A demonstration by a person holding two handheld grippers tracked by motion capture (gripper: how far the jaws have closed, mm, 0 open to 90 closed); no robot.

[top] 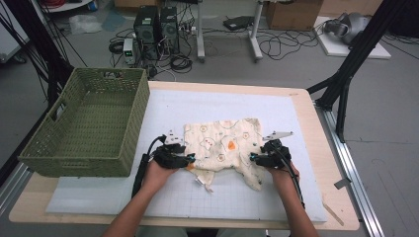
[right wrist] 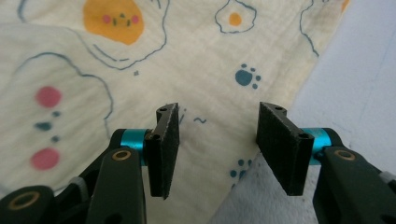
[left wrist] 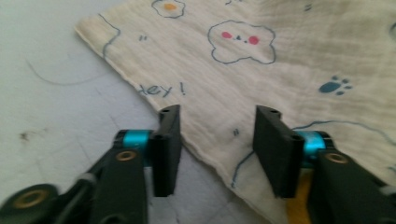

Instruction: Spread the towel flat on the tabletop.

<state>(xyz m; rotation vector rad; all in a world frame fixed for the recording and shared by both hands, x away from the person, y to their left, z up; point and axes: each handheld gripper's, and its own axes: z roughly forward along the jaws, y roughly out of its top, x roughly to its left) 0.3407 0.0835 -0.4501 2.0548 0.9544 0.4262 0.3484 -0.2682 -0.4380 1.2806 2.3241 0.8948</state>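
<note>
Your left gripper [top: 190, 159] and right gripper [top: 252, 157], both part open and holding nothing, flank the cream cartoon-printed cloth [top: 225, 143] lying flat on the white-padded table [top: 296, 123].

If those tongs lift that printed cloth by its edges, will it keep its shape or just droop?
It will probably droop: the cloth already lies rumpled, with a corner trailing limply. It looks thin and crinkled, so likely light. Pushed, it would probably bunch up on the white mat rather than slide whole.
</note>
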